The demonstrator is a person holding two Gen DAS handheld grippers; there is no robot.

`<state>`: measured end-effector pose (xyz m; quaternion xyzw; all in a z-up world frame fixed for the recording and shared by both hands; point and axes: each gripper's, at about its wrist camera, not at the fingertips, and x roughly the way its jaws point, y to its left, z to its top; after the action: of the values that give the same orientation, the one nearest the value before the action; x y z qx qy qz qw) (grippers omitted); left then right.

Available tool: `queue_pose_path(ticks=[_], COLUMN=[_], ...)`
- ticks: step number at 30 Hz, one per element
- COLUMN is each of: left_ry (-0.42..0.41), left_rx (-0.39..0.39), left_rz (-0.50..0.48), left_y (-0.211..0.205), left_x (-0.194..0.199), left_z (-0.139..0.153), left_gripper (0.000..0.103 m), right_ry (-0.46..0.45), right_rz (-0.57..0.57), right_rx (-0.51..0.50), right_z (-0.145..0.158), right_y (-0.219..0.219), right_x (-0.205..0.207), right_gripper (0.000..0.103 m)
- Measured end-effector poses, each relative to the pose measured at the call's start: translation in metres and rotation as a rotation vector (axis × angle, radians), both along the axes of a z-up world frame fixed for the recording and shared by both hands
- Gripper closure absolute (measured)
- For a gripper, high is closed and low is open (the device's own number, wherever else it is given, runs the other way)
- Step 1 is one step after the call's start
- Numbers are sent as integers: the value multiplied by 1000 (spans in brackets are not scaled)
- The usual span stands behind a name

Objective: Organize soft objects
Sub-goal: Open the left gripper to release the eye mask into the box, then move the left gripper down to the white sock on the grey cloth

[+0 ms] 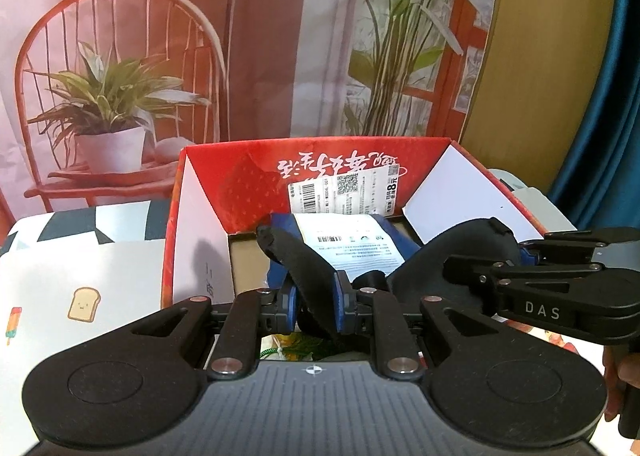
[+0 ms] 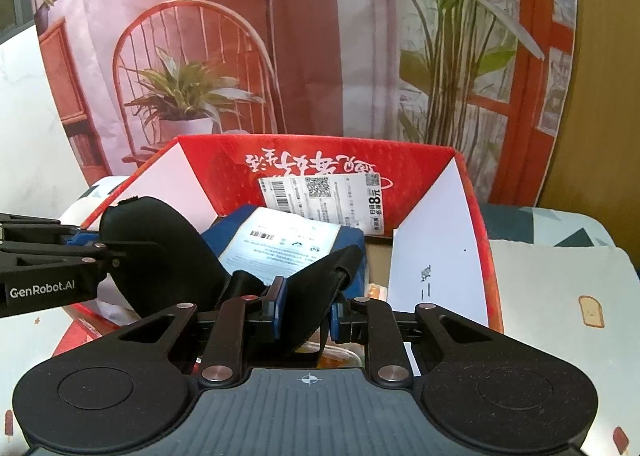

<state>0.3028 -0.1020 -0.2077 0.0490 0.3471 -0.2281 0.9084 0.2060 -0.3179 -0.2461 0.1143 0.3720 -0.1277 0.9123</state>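
Filling background: printed backdrop (image 1: 280, 55) with red chair, potted plants, lamp; yellow wall and blue curtain (image 1: 600, 115) at right. Below, tablecloth (image 1: 80, 284) with toast and popsicle prints covers table. Red strawberry-print box (image 2: 476, 215) stands open on it, flaps up, barcode sticker on back wall. Blue package (image 2: 280, 244) with white label lies inside. Black soft piece (image 1: 308, 268) held over box: left gripper (image 1: 316, 306) pinching one end, right gripper (image 2: 304, 312) pinching other end.
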Motion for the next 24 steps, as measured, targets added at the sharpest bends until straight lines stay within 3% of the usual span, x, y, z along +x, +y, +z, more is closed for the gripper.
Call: queue_pose_path(ticks=[1,2,3,4,5,6,7,10,18,24], left_ry=[-4,-7,-11,-21,-38,-58,-71,-87,-110,-72], left_rx=[-1,2,6,10,15,22,24,7,-72,-112], left_rz=[1,5,10,15,20,25,28,41,96,132], left_y=[1,2,3,4,4,6,7,14,42,63], left_x=[-1,-2,-2,-4,-6,-10,-12,-20,-53,-87], left_z=[1,2,3,5,8,11,14,23,41,32], left_gripper=[78,63,55,36,27,25,24,22,19,18], right_ry=[1,-2,-6,-9,-16,-27,-40,-69,-159,-244], right_rz=[-2,-10,-15,-19,-27,-35,-40,-52,-41,-12], right_rx=[-4,-21,-37,-48,-64,-79,-90,-104,-111,-95], right_z=[1,2,3,4,6,9,11,18,34,40], right_y=[0,0,0,0,0,-1,-2,-5,3,22], right_x=[-1,-2,-4,-6,-9,-12,-15,-25,-61,-91], right_gripper=[80,77,69,58,50,34,26,15,9,1])
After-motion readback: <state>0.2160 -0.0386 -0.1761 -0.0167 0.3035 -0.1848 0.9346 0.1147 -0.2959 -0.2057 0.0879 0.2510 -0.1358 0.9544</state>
